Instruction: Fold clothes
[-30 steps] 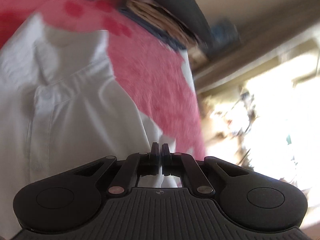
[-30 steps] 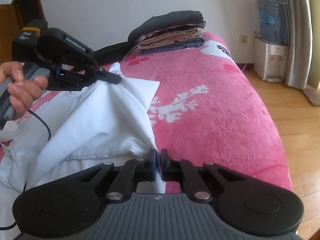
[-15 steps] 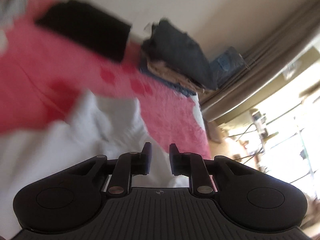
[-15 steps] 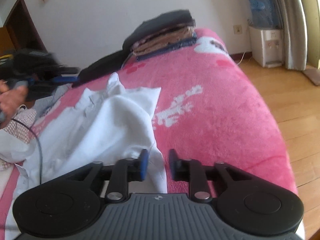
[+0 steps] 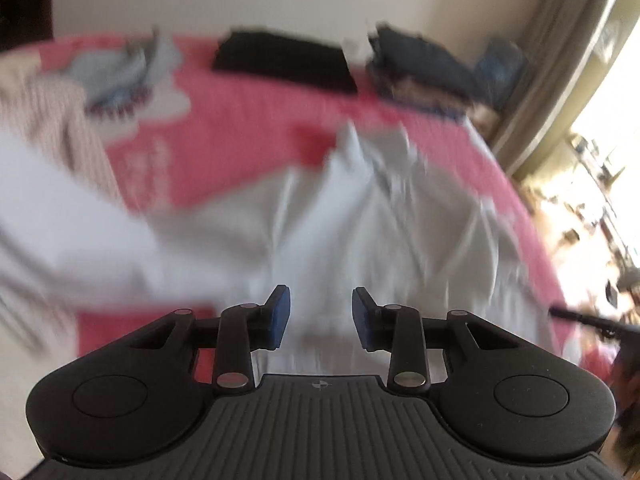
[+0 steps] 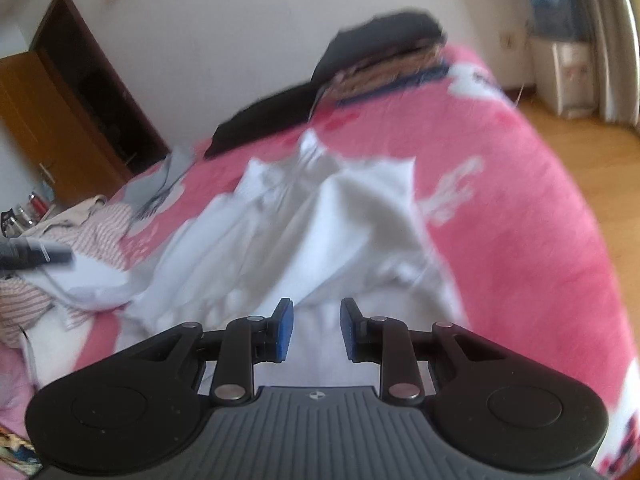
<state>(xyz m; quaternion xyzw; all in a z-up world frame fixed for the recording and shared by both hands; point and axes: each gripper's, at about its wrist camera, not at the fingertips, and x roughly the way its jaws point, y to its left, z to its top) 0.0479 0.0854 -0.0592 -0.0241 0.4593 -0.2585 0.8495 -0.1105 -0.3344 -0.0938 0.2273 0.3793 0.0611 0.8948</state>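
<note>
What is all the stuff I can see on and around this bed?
white shirt: one, white, crumpled mid-bed
blanket: one, pink with white pattern, covering the bed
folded stack: one pile, dark, tan and blue, far end of the bed
black garment: one, flat, left of the stack
striped garment: one, pink-white, left edge
door: one, brown, left wall
left tool: one, black, jaws opening, nothing between
right tool: one, black, jaws apart, empty

Your left tongs (image 5: 321, 318) and right tongs (image 6: 316, 330): black linkage arms, blue pads, silver pivot screws, ribbed grey housing behind.
</note>
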